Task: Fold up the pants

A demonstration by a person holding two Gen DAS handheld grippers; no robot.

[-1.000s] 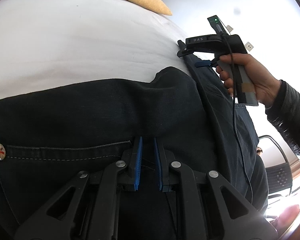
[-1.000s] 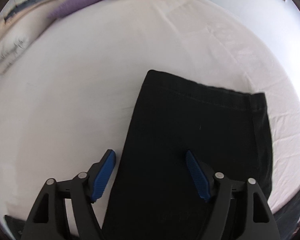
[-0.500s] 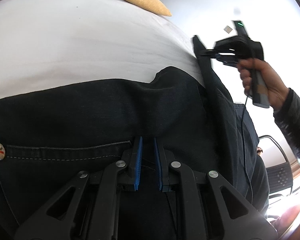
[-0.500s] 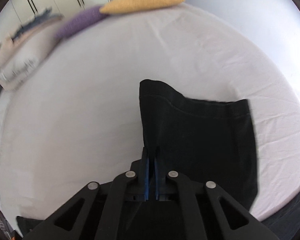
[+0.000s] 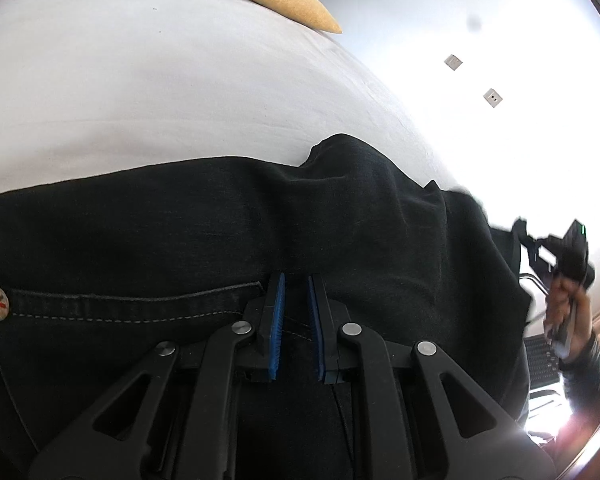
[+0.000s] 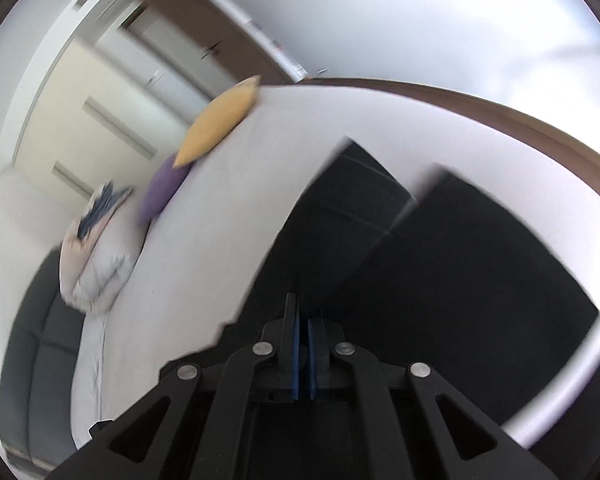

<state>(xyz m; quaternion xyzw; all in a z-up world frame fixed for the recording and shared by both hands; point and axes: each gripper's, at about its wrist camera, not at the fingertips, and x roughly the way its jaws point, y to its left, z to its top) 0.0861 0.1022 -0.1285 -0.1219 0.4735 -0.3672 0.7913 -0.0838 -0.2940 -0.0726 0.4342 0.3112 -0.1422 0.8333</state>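
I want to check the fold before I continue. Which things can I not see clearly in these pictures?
- Right wrist view: motion blur smears the pants; their edges and layers are unclear.
- Right gripper: where it pinches is dark against dark cloth.
- Left wrist view: the left gripper hides the waistband behind it.
- Person's hand: blurred, near the edge in glare.

Right gripper [image 6: 302, 320] now clamped on the hem of the pants [image 5: 260, 220], jaws wide apart a second ago. In the left wrist view, swung from upper right down to the right edge [image 5: 540, 246], trouser leg dragged along. Right wrist view now blurred and rolled, yellow pillow [image 6: 220, 120] shifted to upper left.
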